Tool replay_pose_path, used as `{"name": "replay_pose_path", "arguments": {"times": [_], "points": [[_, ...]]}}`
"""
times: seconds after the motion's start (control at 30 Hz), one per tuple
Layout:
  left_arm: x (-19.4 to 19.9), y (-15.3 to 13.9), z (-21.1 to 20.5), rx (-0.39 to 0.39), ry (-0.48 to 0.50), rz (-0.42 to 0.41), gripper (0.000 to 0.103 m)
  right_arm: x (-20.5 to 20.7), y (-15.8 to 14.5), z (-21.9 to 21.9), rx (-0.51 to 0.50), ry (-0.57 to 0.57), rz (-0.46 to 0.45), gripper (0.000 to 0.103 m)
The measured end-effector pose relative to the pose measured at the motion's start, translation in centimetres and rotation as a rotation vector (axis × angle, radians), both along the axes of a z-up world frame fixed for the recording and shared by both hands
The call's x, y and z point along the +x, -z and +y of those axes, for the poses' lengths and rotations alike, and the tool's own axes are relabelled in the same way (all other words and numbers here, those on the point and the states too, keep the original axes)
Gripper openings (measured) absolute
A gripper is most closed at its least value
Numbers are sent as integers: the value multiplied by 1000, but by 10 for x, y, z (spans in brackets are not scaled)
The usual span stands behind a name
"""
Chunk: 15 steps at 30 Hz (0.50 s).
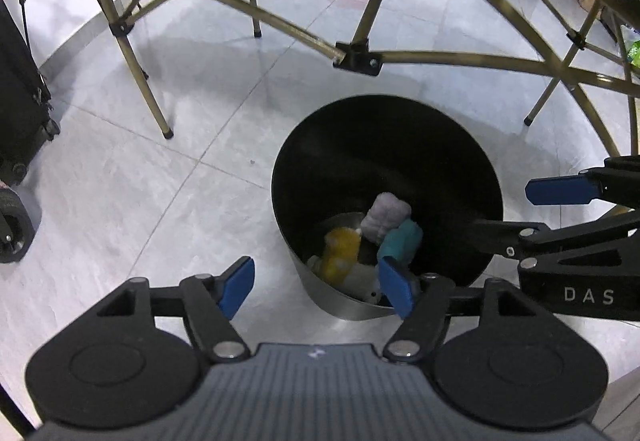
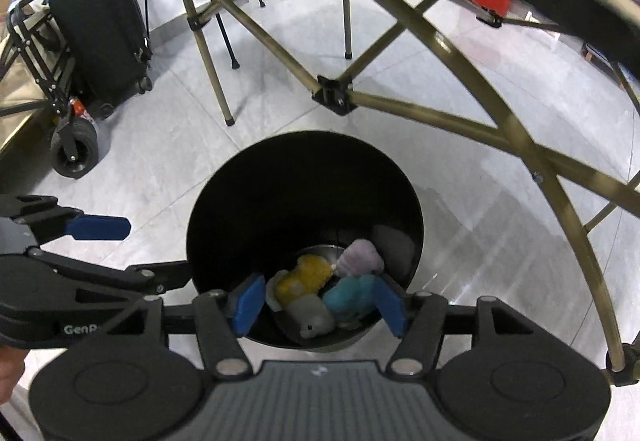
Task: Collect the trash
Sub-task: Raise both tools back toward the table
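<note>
Toys lie at the bottom of the black bin [image 2: 304,201]: yellow toy [image 2: 306,277], teal toy [image 2: 352,295]. Left gripper [image 1: 316,287] and right gripper [image 2: 320,305] hang over its 6 o'clock rim, jaws wide, holding nothing. Dropping looks done; next, go find more trash.

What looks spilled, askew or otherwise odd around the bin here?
Nothing spilled. The bin stands upright on the floor; the yellow, teal, lilac and grey items lie inside.
</note>
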<state>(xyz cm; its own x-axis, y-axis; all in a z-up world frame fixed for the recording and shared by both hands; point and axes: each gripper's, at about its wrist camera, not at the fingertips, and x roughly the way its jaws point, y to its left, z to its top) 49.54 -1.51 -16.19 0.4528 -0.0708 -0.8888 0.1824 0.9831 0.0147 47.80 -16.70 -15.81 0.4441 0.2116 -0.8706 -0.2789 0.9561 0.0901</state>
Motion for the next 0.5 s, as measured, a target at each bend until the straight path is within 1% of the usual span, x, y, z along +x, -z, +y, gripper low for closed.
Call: {"name": "replay_pose_path", "arguments": {"times": [0.07, 0.2, 0.27, 0.33, 0.37, 0.43, 0.5], "points": [[-3, -5, -1, 2, 6, -13, 75, -4, -6, -1, 4, 0, -18, 62], [-8, -19, 0, -6, 7, -41, 75, -12, -22, -3, 28, 1, -68, 62], [-12, -34, 2, -14, 9, -88, 75, -19, -36, -6, 58, 6, -115, 62], [-16, -53, 6, -32, 13, -162, 78, -28, -53, -11, 102, 7, -174, 62], [-20, -64, 7, -40, 10, -213, 80, -32, -63, -14, 129, 8, -210, 62], [-26, -84, 7, -50, 8, -323, 82, -42, -85, -23, 189, 11, -299, 62], [-30, -100, 5, -74, 19, -410, 85, -50, -108, -36, 249, 37, -401, 62]]}}
